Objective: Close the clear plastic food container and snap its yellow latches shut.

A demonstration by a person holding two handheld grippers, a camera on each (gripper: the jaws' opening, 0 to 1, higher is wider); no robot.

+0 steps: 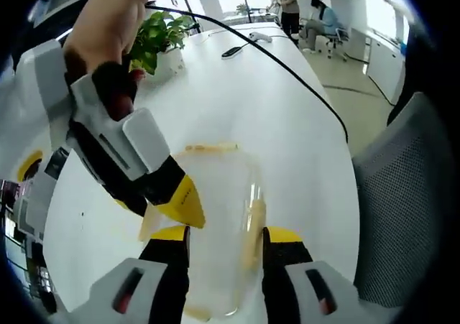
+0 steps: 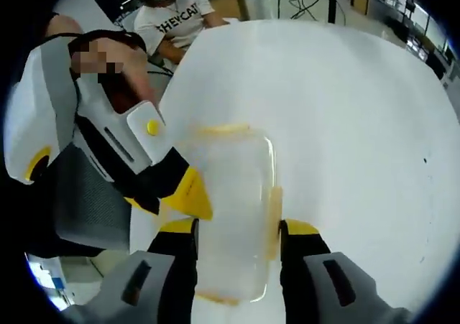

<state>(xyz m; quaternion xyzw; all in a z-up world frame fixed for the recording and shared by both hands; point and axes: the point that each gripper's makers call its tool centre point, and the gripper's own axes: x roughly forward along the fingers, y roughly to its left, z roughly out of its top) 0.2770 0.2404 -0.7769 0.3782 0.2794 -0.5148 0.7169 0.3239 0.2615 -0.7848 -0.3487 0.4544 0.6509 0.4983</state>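
Straddling the container (image 1: 219,216) near the table's (image 1: 237,101) edge, the left gripper (image 1: 226,239) has open jaws. The right gripper (image 2: 237,234) (jaws likewise open) straddles it oppositely, each tip touching a yellow latch (image 1: 253,230).

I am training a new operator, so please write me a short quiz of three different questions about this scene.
1. True or false: the clear container rests on a white table.
2. What colour are the latches on the container?
A. red
B. yellow
C. blue
3. Fill in: in the left gripper view, a potted ____ stands at the far end of the table.

Key: 1 true; 2 B; 3 plant. Both the left gripper and the right gripper straddle the container with open jaws.
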